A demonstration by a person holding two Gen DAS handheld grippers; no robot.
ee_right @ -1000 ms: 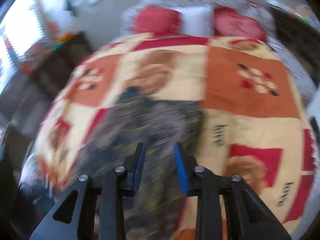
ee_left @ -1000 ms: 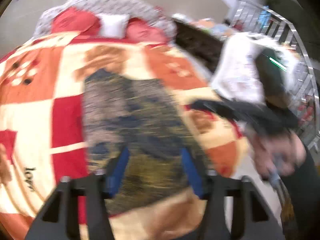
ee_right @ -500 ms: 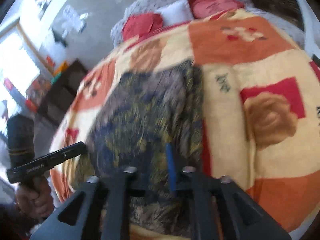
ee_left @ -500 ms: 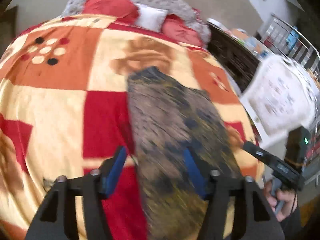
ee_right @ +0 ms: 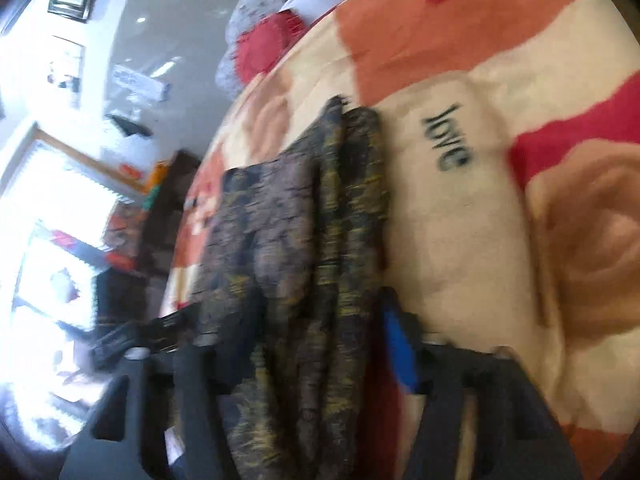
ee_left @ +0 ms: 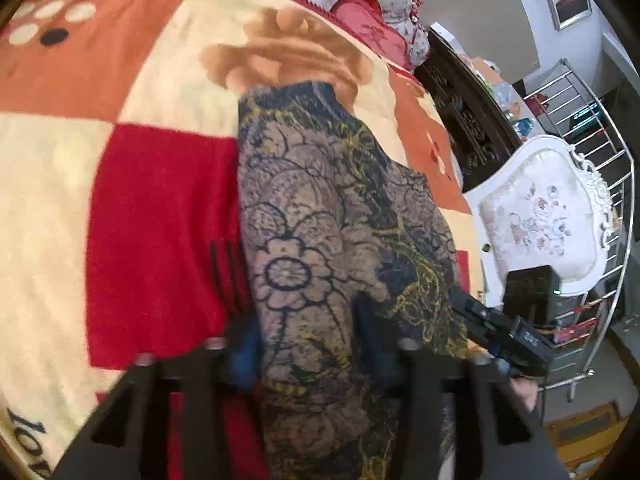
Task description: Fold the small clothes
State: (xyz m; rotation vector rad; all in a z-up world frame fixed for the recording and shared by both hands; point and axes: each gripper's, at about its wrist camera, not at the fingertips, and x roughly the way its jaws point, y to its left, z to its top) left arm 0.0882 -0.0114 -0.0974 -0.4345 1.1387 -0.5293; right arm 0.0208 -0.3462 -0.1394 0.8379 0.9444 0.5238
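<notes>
Tongs closing: our left tongs [ee_left: 308, 344] and right tongs [ee_right: 320, 344] each straddle the patterned garment [ee_left: 340, 216], six o'clock edge, on the bed [ee_left: 160, 220].

Bare blanket [ee_left: 160, 240] lies open to the left of the patterned garment [ee_left: 320, 216] and to its right; pillows [ee_left: 360, 20] bound the far end, a white chair [ee_left: 540, 216] stands beside the bed.

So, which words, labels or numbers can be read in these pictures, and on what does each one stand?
"love": printed in black on a cream patch of the blanket, right wrist view.
"lov", cut off by the picture edge: on the blanket's cream patch, left wrist view, bottom left.
White marking on the right gripper body in the left wrist view: too small and blurred to read.
Nothing else is legible.
</notes>
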